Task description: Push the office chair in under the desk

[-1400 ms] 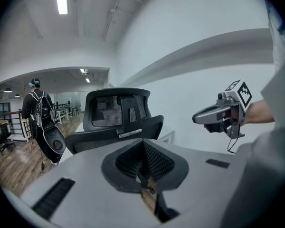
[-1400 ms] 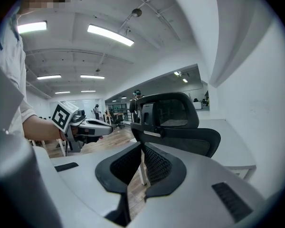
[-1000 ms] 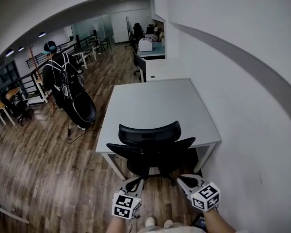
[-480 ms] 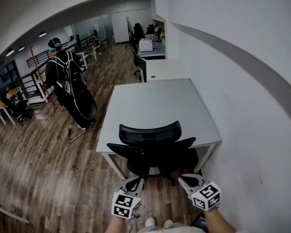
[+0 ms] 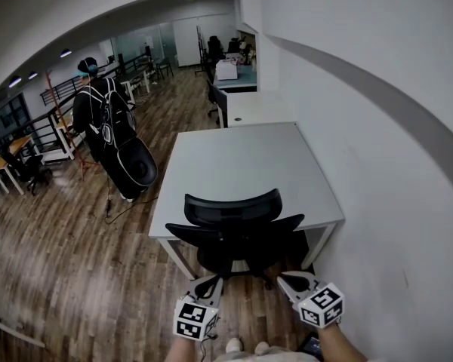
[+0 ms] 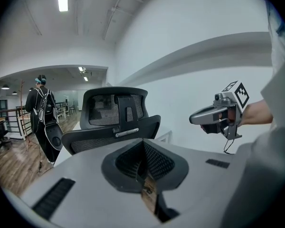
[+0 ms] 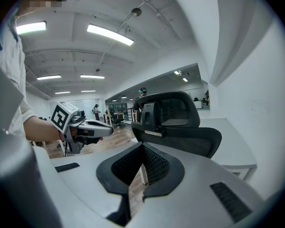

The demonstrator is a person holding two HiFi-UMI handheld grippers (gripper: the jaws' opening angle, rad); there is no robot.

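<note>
Left gripper [image 5: 209,282] and right gripper [image 5: 288,280] fingers are shut and empty, behind the chair [image 5: 234,232] at the table [image 5: 249,161]. A person [image 5: 100,123] stands nearby.

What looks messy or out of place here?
Only the chair: it stands out in front of the desk, not pushed fully under. Nothing looks spilled, tipped or broken.
</note>
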